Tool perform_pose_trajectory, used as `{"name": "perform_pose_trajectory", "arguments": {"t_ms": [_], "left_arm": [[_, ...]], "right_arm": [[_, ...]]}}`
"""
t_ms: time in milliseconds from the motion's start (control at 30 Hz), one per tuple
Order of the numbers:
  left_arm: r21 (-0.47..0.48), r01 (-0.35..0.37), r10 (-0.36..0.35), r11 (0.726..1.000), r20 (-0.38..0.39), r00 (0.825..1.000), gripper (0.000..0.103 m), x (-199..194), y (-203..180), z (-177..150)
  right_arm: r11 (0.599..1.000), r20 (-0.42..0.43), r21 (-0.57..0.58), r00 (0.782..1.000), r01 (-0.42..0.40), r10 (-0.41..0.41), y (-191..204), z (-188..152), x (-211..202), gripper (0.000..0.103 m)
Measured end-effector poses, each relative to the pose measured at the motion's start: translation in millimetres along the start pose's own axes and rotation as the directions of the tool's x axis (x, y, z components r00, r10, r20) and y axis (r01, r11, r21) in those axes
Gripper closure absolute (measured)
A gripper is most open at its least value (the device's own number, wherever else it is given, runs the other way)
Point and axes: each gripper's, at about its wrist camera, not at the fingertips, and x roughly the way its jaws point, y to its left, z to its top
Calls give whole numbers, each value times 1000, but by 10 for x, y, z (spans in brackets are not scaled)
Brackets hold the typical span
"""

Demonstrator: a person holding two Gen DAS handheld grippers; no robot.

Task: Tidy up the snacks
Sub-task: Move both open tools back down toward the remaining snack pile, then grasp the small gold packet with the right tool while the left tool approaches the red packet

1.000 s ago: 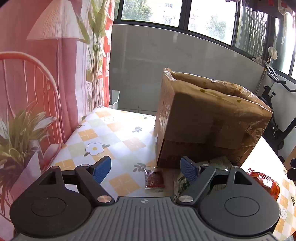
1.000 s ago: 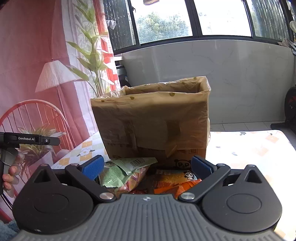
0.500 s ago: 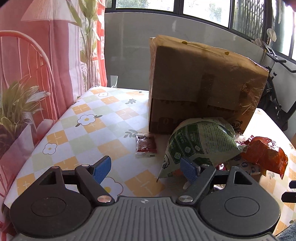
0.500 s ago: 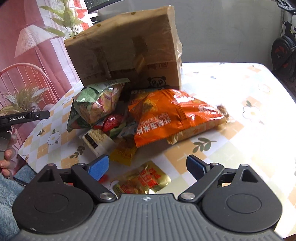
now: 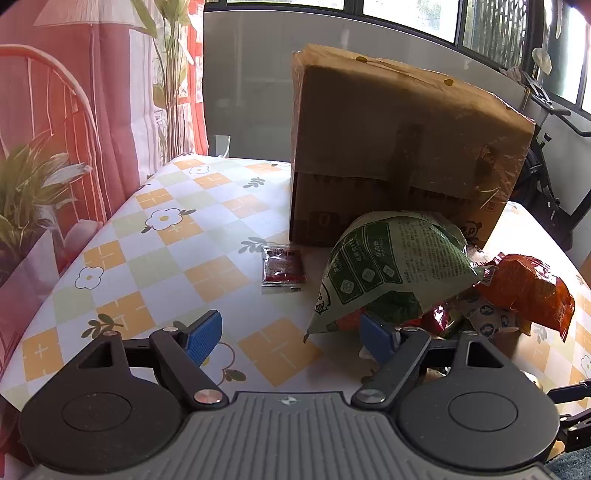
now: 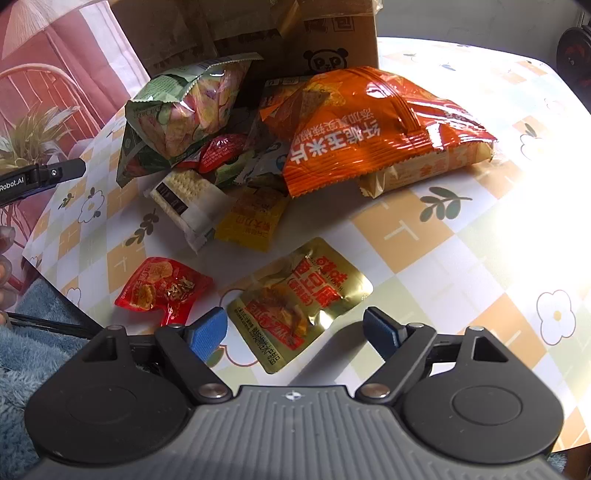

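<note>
Lowered right tool (image 6: 295,332), jaws narrowing, straddling gold packet (image 6: 299,299)

black left gripper (image 5: 290,334) and right gripper (image 6: 295,332), blue ribbed pads, silver screws

- Table (image 5: 207,236): covered by a checked cloth, orange and pale green squares with flower prints.
- Curtain (image 5: 92,92): pink and red, printed with a lamp, chair and plants; hangs left of the table.
- Window (image 5: 498,33): far wall, dark frames.
- Exercise bike (image 5: 546,184): far right, beyond the table.
- Blue fleece fabric (image 6: 29,332): near left edge.
</note>
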Motion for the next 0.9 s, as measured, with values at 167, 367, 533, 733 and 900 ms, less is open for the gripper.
{"name": "perform_pose_trajectory", "arguments": {"t_ms": [167,367,533,733,900], "left_arm": [[-3,2,-2,1000,-9,1000,19,17,11,-12],[-9,3,-3,1000,-13,1000,19,33,15,-25],[-11,6,-6,1000,-10,1000,19,27,15,-34],[-8,4,-4,1000,-1,1000,20,19,6,-45],[-6,-1,1,1000,2,1000,20,10,14,-50]], "right_arm": [[999,-6,-43,1000,9,-9,94,40,60,19],[994,25,-112,1000,9,-6,183,118,166,19],[982,43,-185,998,43,-35,279,107,220,19],[972,70,-216,994,93,-80,356,89,262,21],[959,91,-258,991,119,-98,369,88,279,28]]}}
